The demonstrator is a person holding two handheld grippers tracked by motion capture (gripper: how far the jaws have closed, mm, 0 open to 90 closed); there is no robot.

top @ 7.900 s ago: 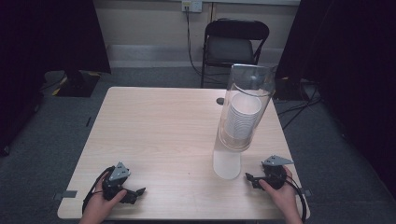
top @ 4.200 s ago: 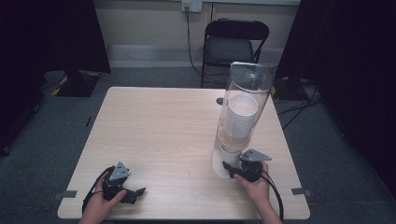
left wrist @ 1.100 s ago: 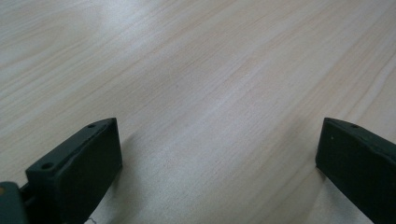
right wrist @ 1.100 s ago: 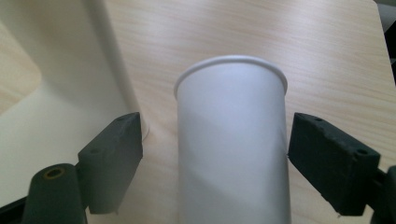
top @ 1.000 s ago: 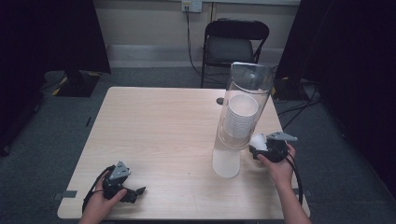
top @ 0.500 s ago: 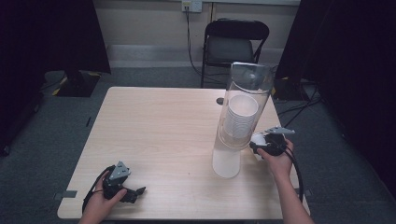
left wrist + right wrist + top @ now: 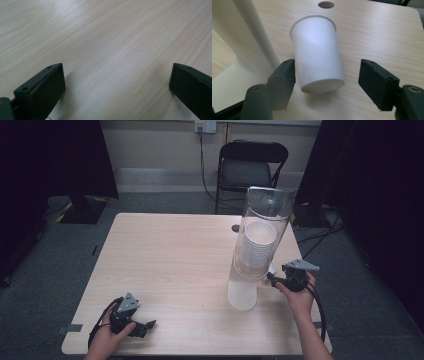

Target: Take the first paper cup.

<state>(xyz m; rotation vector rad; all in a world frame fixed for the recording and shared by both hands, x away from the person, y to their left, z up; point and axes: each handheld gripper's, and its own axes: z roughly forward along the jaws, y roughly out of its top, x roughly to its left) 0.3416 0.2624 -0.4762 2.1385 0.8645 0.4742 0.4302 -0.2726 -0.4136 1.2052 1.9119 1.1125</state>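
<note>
One wooden surface (image 7: pixel 170 260), largest item on record, carrying everything below. One black chair (image 7: pixel 252 167) beyond its far edge. One tall clear tube (image 7: pixel 262 220), upright on a white base (image 7: pixel 242 294) toward the right side of the surface, with one stack of white cups (image 7: pixel 257 245) nested inside; number of cups in the stack not countable.

Two grippers logged. Right gripper (image 7: pixel 272 278) just beside the lower part of the tube, on its right; same place as half a second earlier, but well forward of its position at the near edge some eight seconds back. Left gripper (image 7: pixel 145 327) low at the near left corner, unmoved across all earlier frames; jaws spread wide over bare wood in the left gripper view, nothing between them.

One loose paper cup (image 7: pixel 317 52), bottom toward the right gripper's camera, rim away and tilted, lying between that gripper's jaws. Jaws parted: the one at the left of the right gripper view at or just against the cup wall, the other clearly apart from it. No firm grip evident.

One small round hole (image 7: pixel 326 4) in the surface beyond the cup.
</note>
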